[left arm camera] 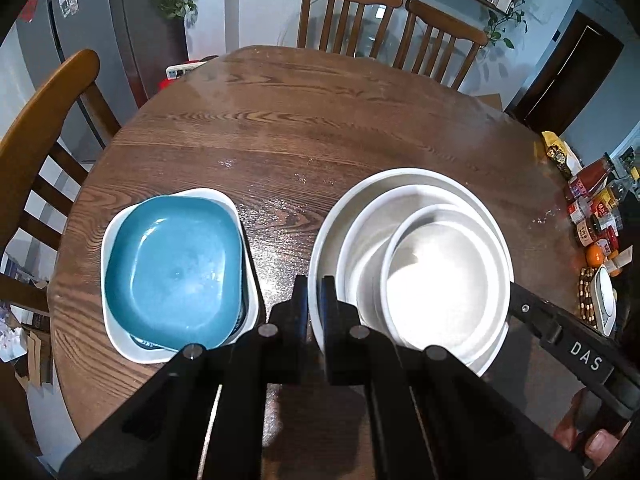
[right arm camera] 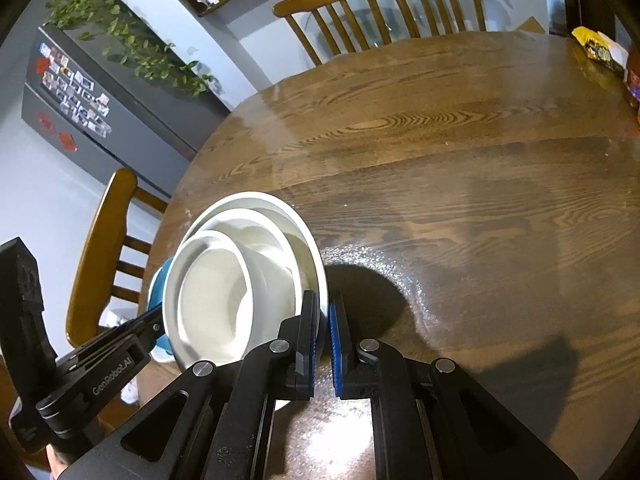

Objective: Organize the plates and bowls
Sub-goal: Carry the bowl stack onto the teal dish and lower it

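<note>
Bowl stack (left arm camera: 412, 268) right of dish stack (left arm camera: 176, 276)

Home dining room: table (left arm camera: 320, 128), fridge (right arm camera: 80, 112).

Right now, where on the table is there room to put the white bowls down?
The big bare stretch of table beyond the white bowl stack, toward the two chairs, is free. It is crowded near the blue bowl and the bottles at the right edge.

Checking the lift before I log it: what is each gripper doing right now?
Left gripper: shut on the rim of the large white plate.
Right gripper: shut on the opposite rim of the same plate, which carries two nested white bowls.
</note>
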A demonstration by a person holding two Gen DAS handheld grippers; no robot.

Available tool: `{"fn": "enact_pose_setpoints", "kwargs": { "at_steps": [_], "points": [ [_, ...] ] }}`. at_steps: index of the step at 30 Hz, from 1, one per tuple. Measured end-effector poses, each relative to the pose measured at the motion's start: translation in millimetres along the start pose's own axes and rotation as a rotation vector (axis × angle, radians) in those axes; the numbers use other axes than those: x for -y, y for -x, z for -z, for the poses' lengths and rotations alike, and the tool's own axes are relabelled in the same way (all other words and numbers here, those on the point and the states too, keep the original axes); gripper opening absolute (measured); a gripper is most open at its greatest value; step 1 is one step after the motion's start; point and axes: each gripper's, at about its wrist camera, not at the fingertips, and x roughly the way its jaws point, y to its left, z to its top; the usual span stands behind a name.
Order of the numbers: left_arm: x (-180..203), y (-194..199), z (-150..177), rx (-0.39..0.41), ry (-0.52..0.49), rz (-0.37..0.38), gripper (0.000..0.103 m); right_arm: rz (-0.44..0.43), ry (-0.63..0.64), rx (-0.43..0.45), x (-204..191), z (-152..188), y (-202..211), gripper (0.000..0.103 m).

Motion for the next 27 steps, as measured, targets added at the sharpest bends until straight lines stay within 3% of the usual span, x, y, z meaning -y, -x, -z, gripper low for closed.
{"fn": "enact_pose_setpoints", "kwargs": {
  "at_steps": [12,20,27],
  "points": [
    [-51,25,2,0.044,0.051,-0.028,0.001,-0.016,0.100,0.000,-53,6,-7,0.009],
    [-112,25,-3,0.042,0.129,-0.103,0.001,-0.065,0.174,-0.069,-108,3,-52,0.009],
    [-149,7,-6,-0.009,0.183,-0.130,0.001,-0.065,0.201,-0.135,-133,4,-91,0.009]
  ]
}}
